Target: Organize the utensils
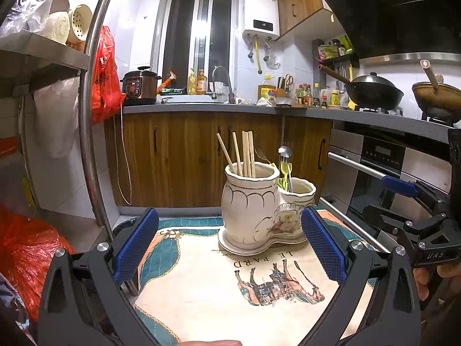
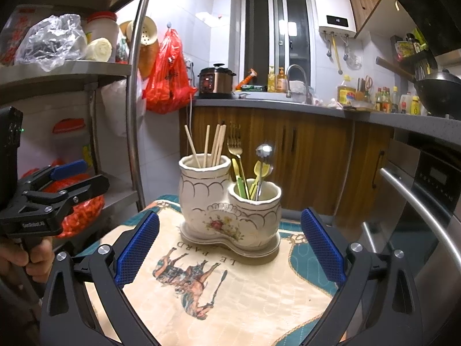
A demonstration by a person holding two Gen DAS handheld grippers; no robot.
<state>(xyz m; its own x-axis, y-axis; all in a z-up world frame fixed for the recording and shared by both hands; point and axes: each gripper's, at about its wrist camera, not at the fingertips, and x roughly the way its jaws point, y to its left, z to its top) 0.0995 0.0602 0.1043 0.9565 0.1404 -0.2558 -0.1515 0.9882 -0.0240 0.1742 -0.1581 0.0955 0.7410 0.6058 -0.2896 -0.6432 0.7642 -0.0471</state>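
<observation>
A cream ceramic double holder [image 1: 259, 213] [image 2: 227, 210] stands on a horse-print cloth [image 1: 230, 285] [image 2: 219, 282]. Its tall cup holds several wooden chopsticks [image 1: 245, 154] [image 2: 211, 147]. Its short cup holds a gold fork [image 2: 234, 147], a metal spoon [image 2: 263, 151] and yellow-green utensils [image 2: 260, 170]. My left gripper [image 1: 230, 242] is open and empty, a little before the holder. My right gripper [image 2: 230, 242] is open and empty, also just before the holder. The right gripper shows at the right edge of the left wrist view [image 1: 403, 193]; the left gripper shows at the left edge of the right wrist view [image 2: 66, 173].
A steel shelf rack [image 2: 135, 115] with bags and jars stands to the left. Wooden cabinets [image 1: 184, 158] under a counter with a rice cooker [image 1: 139, 86], a sink and bottles lie behind. An oven [image 2: 432, 201] with a bar handle is to the right.
</observation>
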